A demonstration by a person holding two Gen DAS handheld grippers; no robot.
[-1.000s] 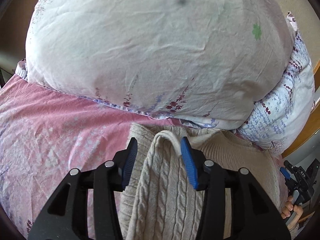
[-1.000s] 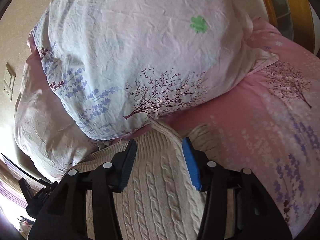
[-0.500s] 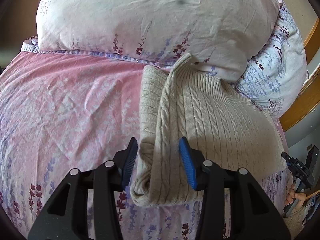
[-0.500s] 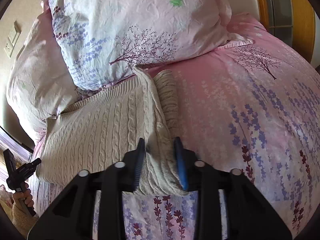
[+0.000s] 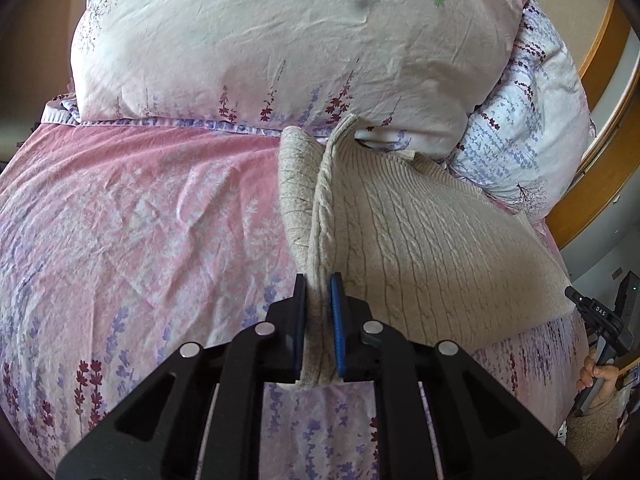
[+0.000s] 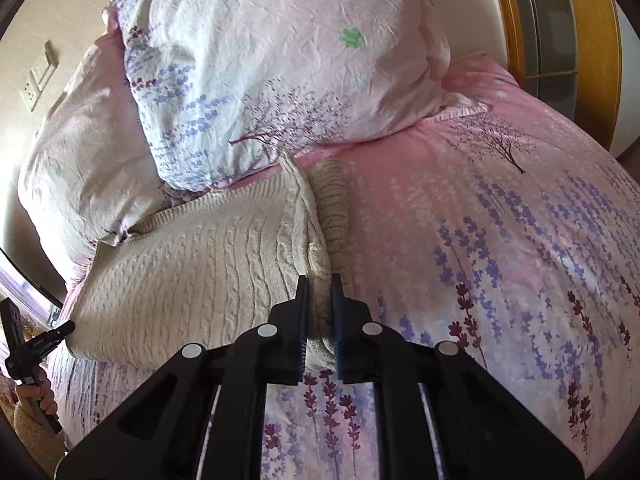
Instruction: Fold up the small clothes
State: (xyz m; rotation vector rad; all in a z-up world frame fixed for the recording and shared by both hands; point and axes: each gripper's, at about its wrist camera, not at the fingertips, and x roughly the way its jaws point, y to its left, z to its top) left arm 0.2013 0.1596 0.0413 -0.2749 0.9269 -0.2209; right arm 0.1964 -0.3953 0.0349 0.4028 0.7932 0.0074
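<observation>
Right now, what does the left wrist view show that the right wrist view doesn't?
Only the left wrist view shows the left tool shut on the sweater's folded left edge, with a curved wooden bed frame at the right edge.

Only the right wrist view shows the right tool shut on the sweater's opposite edge, a wall socket and a wood-framed glass panel.

Both share the cream cable-knit sweater on the pink floral bedspread below the pillows, and each glimpses the other tool's handle in a hand at its edge.
</observation>
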